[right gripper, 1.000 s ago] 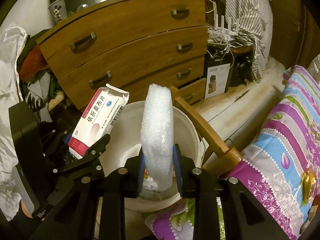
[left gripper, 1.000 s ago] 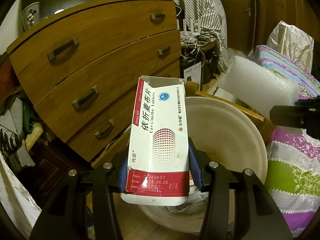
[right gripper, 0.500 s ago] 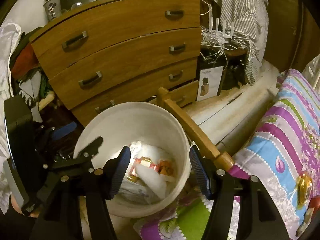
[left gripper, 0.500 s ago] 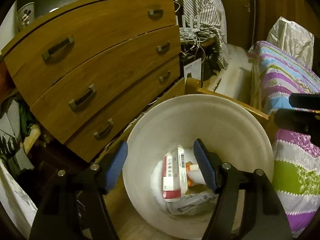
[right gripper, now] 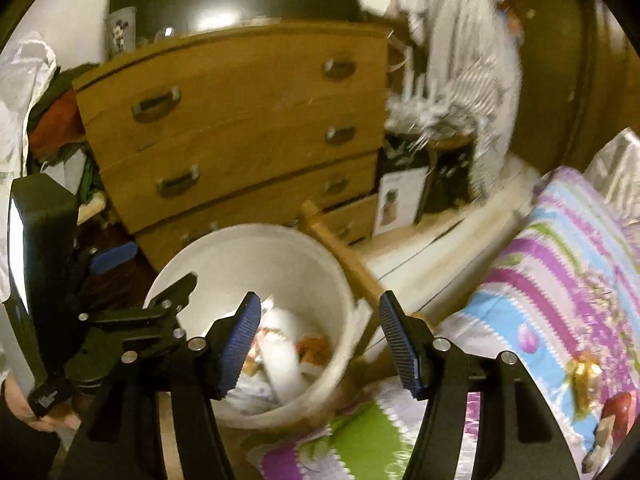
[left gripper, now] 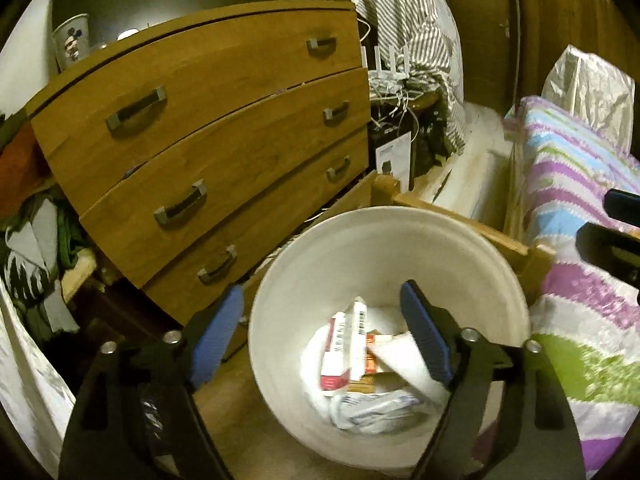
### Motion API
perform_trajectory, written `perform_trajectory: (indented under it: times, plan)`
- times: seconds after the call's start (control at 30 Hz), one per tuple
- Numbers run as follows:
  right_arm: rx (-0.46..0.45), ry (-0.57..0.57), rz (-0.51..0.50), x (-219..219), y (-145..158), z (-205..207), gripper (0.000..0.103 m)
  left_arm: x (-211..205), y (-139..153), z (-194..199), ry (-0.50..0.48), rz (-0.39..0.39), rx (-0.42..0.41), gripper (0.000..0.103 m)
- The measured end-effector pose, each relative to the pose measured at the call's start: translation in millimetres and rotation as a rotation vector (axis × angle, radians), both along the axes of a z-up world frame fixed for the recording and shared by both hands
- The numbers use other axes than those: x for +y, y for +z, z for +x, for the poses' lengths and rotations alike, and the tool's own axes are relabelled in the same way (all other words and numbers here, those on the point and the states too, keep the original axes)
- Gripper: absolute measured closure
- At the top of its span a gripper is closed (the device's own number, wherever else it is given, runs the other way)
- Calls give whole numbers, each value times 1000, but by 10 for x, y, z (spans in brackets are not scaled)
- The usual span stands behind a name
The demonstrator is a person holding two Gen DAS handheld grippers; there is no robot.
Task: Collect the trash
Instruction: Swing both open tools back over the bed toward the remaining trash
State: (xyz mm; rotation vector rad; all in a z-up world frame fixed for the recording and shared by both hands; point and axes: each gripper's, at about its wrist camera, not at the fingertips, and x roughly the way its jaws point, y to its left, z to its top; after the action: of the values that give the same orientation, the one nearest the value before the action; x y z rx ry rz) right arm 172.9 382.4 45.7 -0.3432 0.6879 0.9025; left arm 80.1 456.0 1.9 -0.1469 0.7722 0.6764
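No words or numbers can be read here. Low in the middle of the left wrist view, a red and white box lies in the white bin and shows a barcode, but its print is too small to read. In the upper left, a cup has a cartoon mouse picture.

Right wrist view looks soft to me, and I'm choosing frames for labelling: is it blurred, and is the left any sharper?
Right wrist view: motion-smeared, dresser and bin edges soft. Left wrist view: crisper, barcode on the medicine box visible; fisheye bends the drawers in both.
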Motion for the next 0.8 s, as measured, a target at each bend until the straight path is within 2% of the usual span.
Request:
perform_trajectory:
  times: [0.07,0.17,0.27,0.37,0.47,0.63,0.8]
  plan:
    - [-80,-57,53,-237,67,-97,37,-106,36,-20,-2,-15,-29,17]
    - [-223,-145,120,-652,98,-278,29,-351,70,-25,-15,-25,-72,15]
    - [-371,-234,152,-1096,53,-455,21,-667,89,4,-32,-10,-116,10]
    - [-464,-317,172,-1572,-40,-557,15,-1019,76,63,-61,14,-149,8]
    - [-498,-390,172,-2058,-134,-615,14,-1383,26,131,-112,23,-171,7]
    - [-514,-529,160,-2876,-294,-641,13,-1912,-105,272,-210,-4,-169,6]
    - [-480,-678,146,-3752,-505,-609,10,-2336,-230,389,-289,-11,-143,6]
